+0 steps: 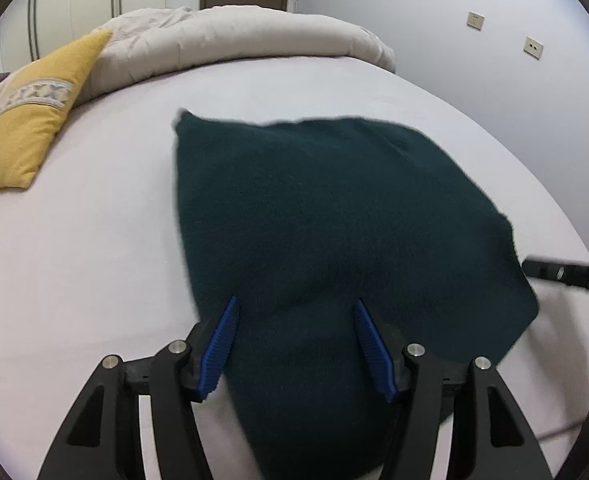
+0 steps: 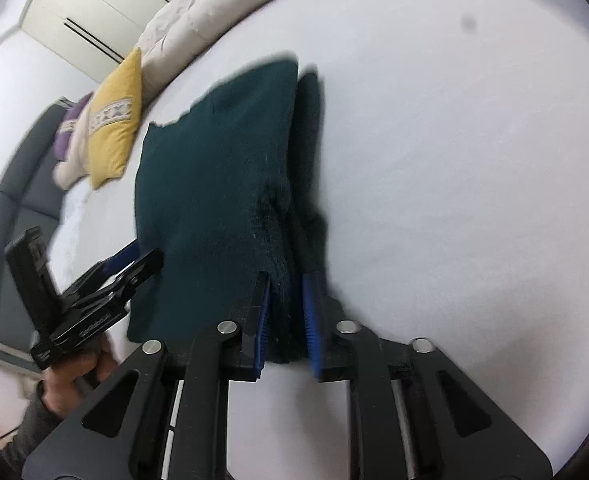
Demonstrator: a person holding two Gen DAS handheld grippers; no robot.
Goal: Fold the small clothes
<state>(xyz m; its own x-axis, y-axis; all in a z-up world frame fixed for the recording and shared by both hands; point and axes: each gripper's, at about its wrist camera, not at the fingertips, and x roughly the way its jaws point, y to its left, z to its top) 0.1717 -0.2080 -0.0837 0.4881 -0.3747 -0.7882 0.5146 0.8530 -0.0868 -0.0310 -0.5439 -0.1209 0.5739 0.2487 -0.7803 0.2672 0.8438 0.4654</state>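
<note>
Left wrist view: dark teal knitted garment (image 1: 334, 240) lying spread on the pale bed sheet (image 1: 74, 260), filling the middle of the view from near to far. Left gripper (image 1: 296, 344) hovering over the garment's near edge, blue ribbed pads (image 1: 220, 348) standing well apart, cloth below them but not pinched. Yellow patterned cushion (image 1: 26, 120) at far left, rolled beige duvet (image 1: 234, 36) along the far edge. Black finger of the other tool (image 1: 562, 274) entering at right, beside the garment's right edge.

Right wrist view: right gripper (image 2: 286, 316) narrowly parted, with a bunched double layer of the garment's right edge between the blue pads (image 2: 264, 320); contact on the cloth appears present, firm clamping not certain. Raised fold standing up from the sheet (image 2: 454, 160). Left gripper (image 2: 130, 260) seen at left, carried in a hand (image 2: 70, 376), beside the garment's left edge.

Judged step: carrying the right edge over toward the left. Advisable: keeping both layers together, laying the edge parallel to the far side, pinning the near edge with the left tool to prevent sliding.
</note>
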